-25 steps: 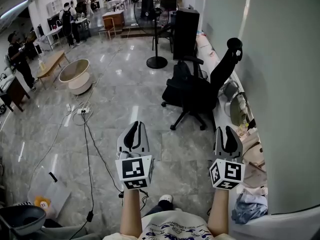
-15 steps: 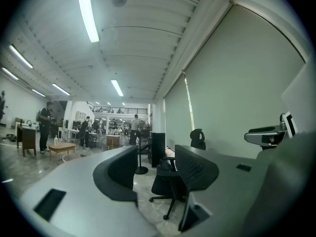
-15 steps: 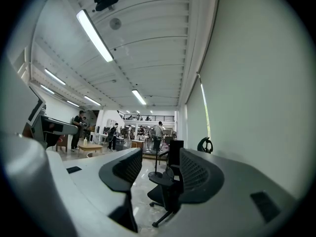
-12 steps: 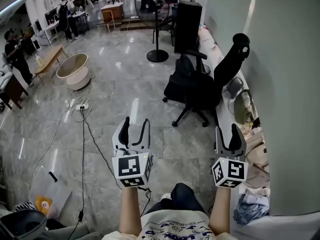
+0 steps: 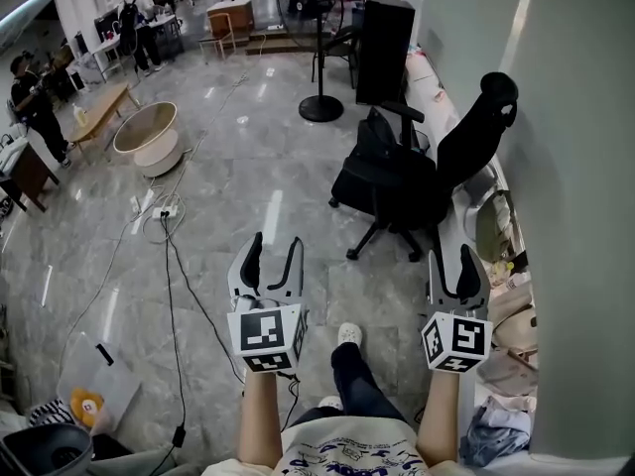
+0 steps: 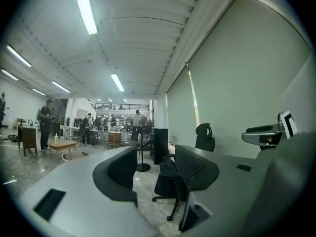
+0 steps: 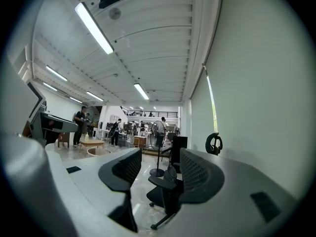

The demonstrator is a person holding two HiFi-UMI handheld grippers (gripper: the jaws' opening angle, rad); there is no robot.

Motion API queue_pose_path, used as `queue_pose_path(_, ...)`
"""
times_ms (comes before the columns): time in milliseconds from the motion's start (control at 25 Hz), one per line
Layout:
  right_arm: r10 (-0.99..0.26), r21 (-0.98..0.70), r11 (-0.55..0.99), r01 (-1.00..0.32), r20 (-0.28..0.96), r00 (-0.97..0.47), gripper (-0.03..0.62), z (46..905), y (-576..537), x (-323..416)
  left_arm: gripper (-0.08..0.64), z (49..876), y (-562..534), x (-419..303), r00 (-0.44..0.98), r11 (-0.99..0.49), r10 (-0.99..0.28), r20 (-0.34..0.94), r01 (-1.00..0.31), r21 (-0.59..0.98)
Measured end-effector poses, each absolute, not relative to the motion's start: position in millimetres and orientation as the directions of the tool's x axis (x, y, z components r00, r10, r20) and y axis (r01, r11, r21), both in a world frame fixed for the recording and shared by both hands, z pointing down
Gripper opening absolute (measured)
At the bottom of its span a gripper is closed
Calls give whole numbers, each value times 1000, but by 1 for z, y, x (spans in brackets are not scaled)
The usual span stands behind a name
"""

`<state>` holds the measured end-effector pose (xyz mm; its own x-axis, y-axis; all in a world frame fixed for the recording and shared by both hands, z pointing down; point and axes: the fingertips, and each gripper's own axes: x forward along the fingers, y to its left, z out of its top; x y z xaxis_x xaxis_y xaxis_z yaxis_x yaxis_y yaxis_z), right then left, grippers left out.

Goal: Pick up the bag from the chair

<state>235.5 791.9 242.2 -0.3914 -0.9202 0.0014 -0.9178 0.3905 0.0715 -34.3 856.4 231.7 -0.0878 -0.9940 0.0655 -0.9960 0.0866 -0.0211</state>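
- One black office chair (image 5: 412,181) stands on the marble floor (image 5: 248,167), close to the wall on the right. One dark bag (image 5: 374,135) sits upright on its seat, beside an armrest.
- Two grippers are held out low in front of the person, both well short of the chair, with open floor between.
- Around the chair: one pedestal fan (image 5: 320,102) and one tall black cabinet (image 5: 383,36) beyond it, and one round tub (image 5: 147,139) well off to the left. Black cables (image 5: 171,266) trail over the floor past the left gripper. Clutter lines the wall at the right.
- Several people stand at tables far back in the room.
- Left gripper (image 5: 274,248): jaws spread wide and holding nothing; its own view shows the chair (image 6: 166,179) far off in the gap.
- Right gripper (image 5: 457,258): jaws apart and empty, touching nothing. Its own view frames the chair (image 7: 165,194) and the bag (image 7: 171,173) between them at a distance.
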Motion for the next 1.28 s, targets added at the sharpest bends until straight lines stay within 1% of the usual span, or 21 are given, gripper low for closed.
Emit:
queue_pose_path(760,-891,66,452,-889,-15,-454,247,220,466,181,236,214,546,-75,-133,132,-989,59,-991,-17)
queue_pose_path(1040,-891,50,453,-890,8,-454,247,235,378,173,236,227,462,-91,-148,147,-985,86,-989,-19)
queue_pose_path(1280,-894,31,447,-894,35,-446,247,252,326,162,236,241,407,-105,-152,150,-982,115,-988,-19)
